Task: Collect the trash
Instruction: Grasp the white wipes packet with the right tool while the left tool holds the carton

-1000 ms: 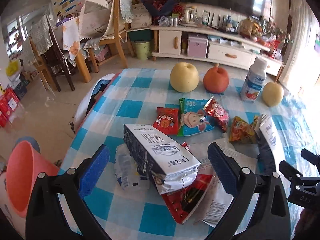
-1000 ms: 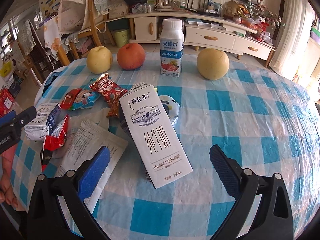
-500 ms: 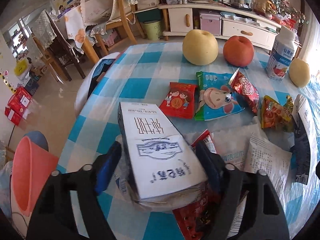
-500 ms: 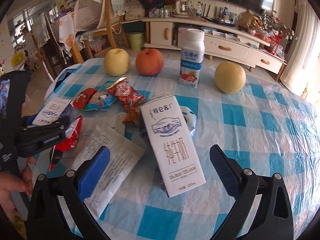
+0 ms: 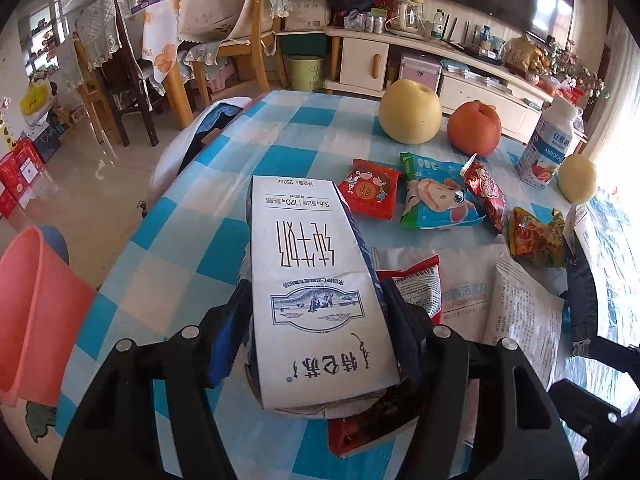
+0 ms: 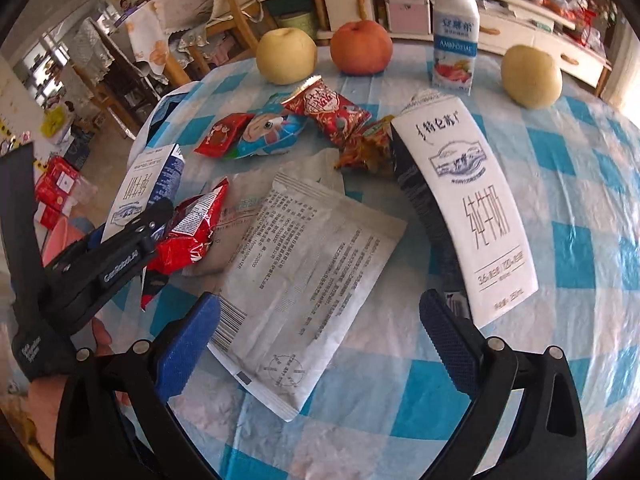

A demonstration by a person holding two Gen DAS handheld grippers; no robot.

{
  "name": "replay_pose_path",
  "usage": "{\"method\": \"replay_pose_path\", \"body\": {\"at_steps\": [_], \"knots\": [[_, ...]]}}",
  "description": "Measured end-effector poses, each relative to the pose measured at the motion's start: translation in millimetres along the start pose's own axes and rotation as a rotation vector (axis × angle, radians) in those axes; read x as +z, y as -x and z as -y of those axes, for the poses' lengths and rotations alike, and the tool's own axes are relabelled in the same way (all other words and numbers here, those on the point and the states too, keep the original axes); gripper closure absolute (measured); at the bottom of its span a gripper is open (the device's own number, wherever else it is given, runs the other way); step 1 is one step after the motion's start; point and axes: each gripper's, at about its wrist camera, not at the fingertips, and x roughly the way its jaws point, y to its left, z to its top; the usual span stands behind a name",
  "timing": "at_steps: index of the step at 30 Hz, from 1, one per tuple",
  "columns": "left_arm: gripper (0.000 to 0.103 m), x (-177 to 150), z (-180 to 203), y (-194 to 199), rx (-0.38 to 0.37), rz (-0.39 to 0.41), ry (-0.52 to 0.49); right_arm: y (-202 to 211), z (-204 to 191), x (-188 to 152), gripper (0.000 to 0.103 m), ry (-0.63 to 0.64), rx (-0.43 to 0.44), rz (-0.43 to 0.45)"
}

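Your left gripper (image 5: 316,312) has its jaws closing around a white milk carton (image 5: 312,280), one blue pad on each side and pressing its flanks; the carton lies flat at the near-left edge of the blue-checked table (image 5: 188,232), partly on top of a red snack wrapper (image 5: 416,280). Your right gripper (image 6: 320,332) hangs wide open with nothing in it, above a white printed pouch (image 6: 316,280) lying flat on the cloth. A second milk carton (image 6: 468,208) lies just right of that pouch. Further back sit more snack wrappers (image 6: 276,132), two pears, an orange fruit and a yogurt bottle (image 6: 456,32).
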Motion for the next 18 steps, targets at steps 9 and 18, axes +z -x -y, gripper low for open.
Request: {"method": "replay_pose_path", "body": {"at_steps": [9, 18], "knots": [[0.038, -20.6, -29.3, 17.6, -0.127, 0.033, 0.085, -21.9, -25.7, 5.1, 0.005, 0.005, -0.071, -0.032], [0.038, -19.5, -55.8, 40.4, -0.168, 0.097, 0.081, -40.1, -39.4, 11.7, 0.005, 0.049, -0.157, -0.020]]}}
